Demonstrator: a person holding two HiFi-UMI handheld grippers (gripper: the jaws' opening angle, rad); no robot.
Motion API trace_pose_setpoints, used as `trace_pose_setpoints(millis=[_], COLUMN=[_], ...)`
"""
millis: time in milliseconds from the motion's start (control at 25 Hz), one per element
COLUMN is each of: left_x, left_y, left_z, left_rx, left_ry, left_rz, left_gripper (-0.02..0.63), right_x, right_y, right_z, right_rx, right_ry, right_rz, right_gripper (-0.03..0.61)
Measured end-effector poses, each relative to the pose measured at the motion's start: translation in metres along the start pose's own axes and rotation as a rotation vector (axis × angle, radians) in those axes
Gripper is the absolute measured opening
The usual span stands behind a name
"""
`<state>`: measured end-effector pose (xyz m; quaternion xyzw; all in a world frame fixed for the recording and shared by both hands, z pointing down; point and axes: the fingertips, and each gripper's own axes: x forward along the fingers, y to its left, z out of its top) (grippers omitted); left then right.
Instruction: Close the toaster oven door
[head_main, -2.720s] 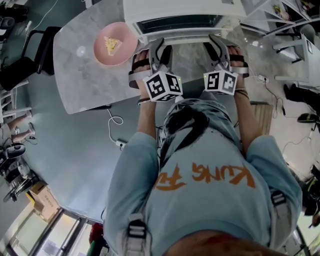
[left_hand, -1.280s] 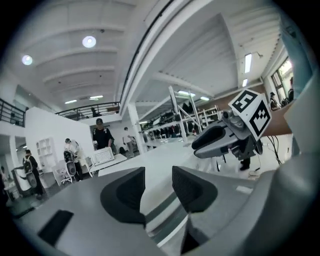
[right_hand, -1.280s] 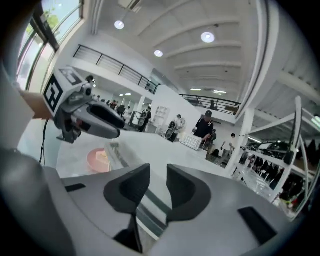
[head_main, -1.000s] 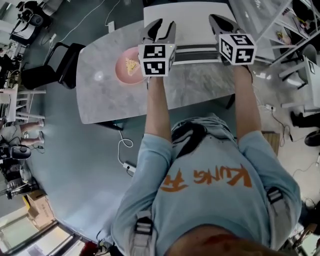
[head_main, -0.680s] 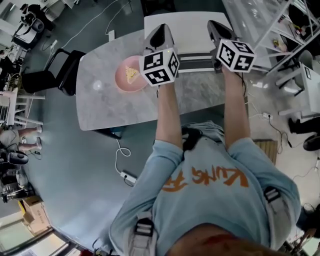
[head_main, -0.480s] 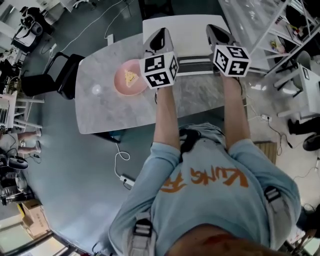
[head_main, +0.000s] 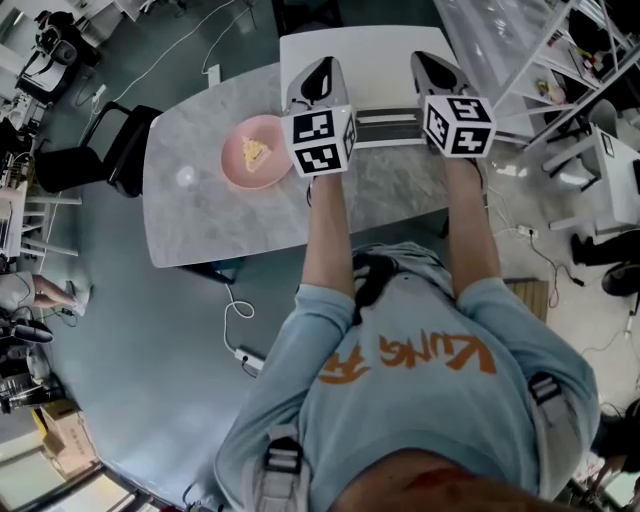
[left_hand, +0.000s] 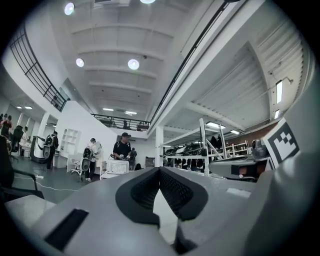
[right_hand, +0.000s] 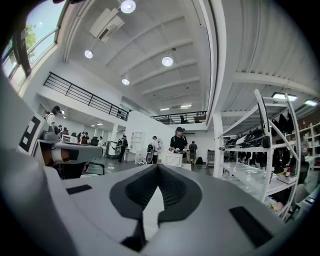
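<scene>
White toaster oven (head_main: 372, 62) sits at the far edge of the marble table (head_main: 200, 215), straight ahead of the person. Its door (head_main: 386, 126) shows as a striped band along the near face. The band's long axis runs left to right across the head view, and it appears to stand upright against the oven front rather than folded down over the table, so I judge the door closed or very nearly so.

Both tools are held level and point away from the person, high over the oven's top. The door therefore lies below them and slightly back toward the person, not in front of the tips. The left gripper (head_main: 318, 70) hangs above the oven's left end and the right gripper (head_main: 428, 60) above its right part, with the door band spanning the gap between their marker cubes. Neither is clearly nearer; they flank it about evenly.

In the left gripper view the left gripper (left_hand: 160, 170) has its dark pads pressed together with nothing between them. The right gripper (right_hand: 158, 166) is the same in its own view. Both look out across the open hall, not at the oven.

A pink plate (head_main: 238, 178) carrying a yellowish wedge of food (head_main: 257, 152) rests on the table just left of the left gripper, apart from the oven.

Any last push on the door would call for lowering a tool and drawing it back to that front face.
</scene>
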<state>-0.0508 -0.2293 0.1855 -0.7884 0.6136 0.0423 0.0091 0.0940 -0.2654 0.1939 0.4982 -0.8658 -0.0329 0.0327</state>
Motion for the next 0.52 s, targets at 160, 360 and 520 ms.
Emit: trace_pose_setpoints(millis=[160, 360, 520], left_x=[0.001, 0.001, -0.004], left_y=[-0.008, -0.016, -0.014], left_z=[-0.004, -0.007, -0.013], left_rx=[-0.007, -0.006, -0.011], left_ry=[0.001, 0.000, 0.002], left_rz=[-0.010, -0.028, -0.019], left_gripper=[0.002, 0.002, 0.002], right_x=[-0.008, -0.013, -0.017], right_y=[-0.008, -0.009, -0.003], right_z=[-0.006, -0.007, -0.013], right_rx=[-0.002, -0.003, -0.006], right_ry=[0.011, 0.014, 0.018], right_rz=[-0.012, -0.011, -0.001], right_gripper=[-0.003, -0.003, -0.003])
